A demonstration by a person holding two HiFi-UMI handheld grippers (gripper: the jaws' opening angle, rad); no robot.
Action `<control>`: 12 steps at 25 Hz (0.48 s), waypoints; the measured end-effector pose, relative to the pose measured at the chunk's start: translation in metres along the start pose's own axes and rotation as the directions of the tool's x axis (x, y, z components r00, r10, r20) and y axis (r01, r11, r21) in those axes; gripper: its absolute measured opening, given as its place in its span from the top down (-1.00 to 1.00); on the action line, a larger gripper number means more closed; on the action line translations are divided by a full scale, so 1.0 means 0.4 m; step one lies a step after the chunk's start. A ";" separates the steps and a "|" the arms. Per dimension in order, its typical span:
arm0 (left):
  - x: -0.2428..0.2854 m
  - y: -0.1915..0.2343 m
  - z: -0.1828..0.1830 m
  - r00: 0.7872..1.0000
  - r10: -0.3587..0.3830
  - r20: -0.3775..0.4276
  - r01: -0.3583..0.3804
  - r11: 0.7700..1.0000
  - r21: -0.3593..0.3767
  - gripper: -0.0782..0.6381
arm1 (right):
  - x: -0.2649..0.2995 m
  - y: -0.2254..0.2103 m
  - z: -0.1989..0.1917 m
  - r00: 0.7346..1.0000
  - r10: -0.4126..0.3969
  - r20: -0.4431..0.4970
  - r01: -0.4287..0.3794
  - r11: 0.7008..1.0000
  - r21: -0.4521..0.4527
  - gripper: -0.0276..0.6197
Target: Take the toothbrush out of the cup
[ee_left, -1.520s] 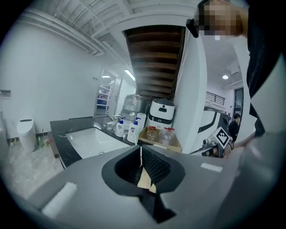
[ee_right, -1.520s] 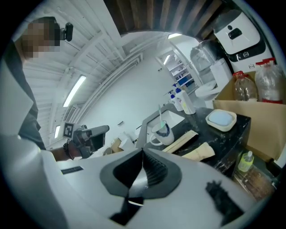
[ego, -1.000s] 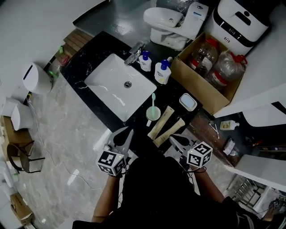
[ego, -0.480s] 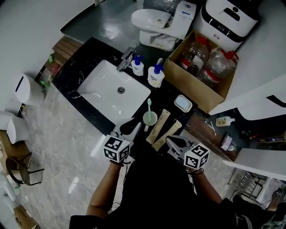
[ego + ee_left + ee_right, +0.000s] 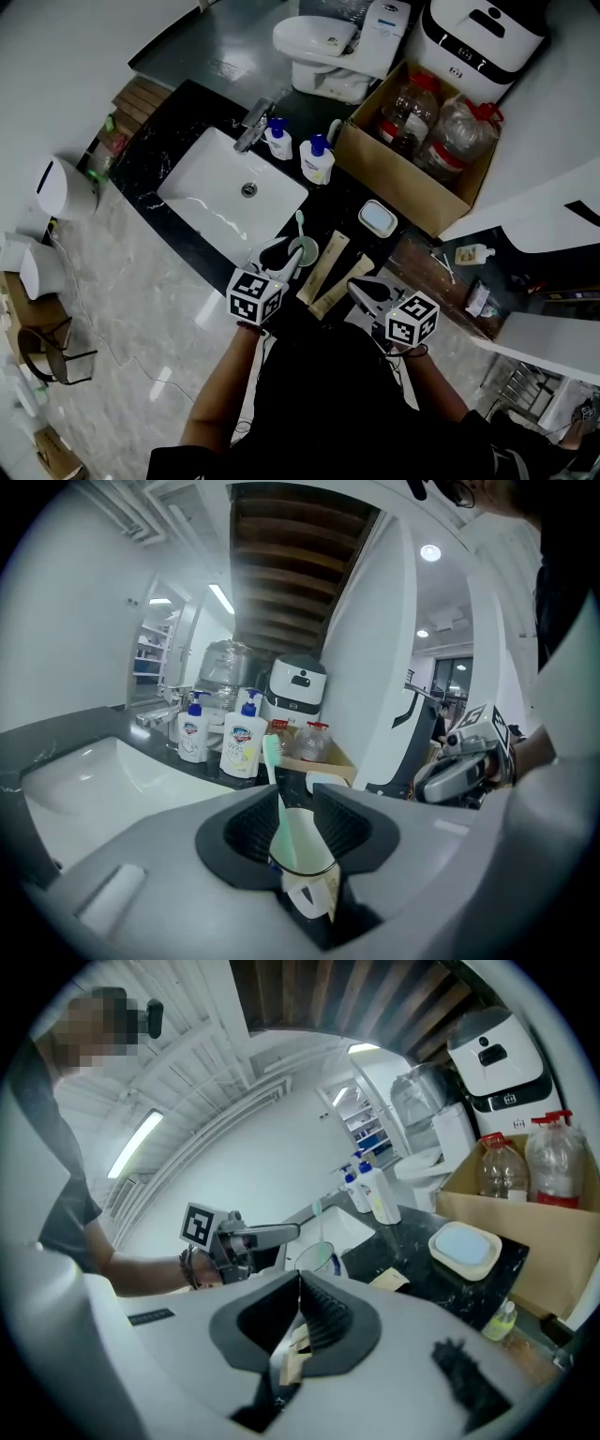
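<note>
Since the earlier frames the left gripper [image 5: 278, 251] has come forward and down from the near edge of the black desk [image 5: 349, 199] to the cup, and its jaws have just been opening; they now stand spread, with the cup and the brush showing in the gap between them but the pads pressing on neither. On the desk the white sink [image 5: 225, 192] lies to the left. Just beside its near right corner stands the pale green cup [image 5: 304, 249]. Two long beige packets [image 5: 323, 267] lie just to the right of the cup. The green toothbrush [image 5: 299, 225] is upright inside the cup, its head sticking up above the rim, as the left gripper view shows with the brush [image 5: 274, 761] rising out of the cup [image 5: 302, 841] straight ahead of the jaws. The right gripper [image 5: 361, 289] hangs near the packets, apart from the cup, its jaws pressed together on nothing. By this look the task is barely started: the approach is made, but the grasp on the brush handle, the lift clear of the rim and the setting down are all left to do.
</note>
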State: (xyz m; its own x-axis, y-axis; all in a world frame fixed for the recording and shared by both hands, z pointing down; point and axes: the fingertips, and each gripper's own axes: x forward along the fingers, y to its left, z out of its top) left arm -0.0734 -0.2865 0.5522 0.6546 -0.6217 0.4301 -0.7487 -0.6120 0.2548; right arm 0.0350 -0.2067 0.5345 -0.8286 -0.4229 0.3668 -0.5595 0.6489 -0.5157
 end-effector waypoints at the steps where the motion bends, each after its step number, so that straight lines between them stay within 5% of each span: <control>1: 0.009 0.004 -0.007 1.000 0.001 -0.011 -0.001 1.000 -0.005 0.44 | 0.002 -0.006 0.004 1.000 0.000 0.000 0.000 1.000 -0.008 0.87; 12: 0.078 0.019 -0.056 0.994 -0.003 -0.107 -0.001 0.999 -0.041 0.34 | 0.026 -0.058 0.032 1.000 -0.004 -0.009 0.004 1.000 -0.029 0.87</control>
State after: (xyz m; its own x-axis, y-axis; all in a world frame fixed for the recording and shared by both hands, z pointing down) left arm -0.0612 -0.2996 0.5870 0.6422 -0.5635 0.5196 -0.7530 -0.5906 0.2900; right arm 0.0391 -0.2342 0.5402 -0.8259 -0.4197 0.3764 -0.5621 0.6649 -0.4919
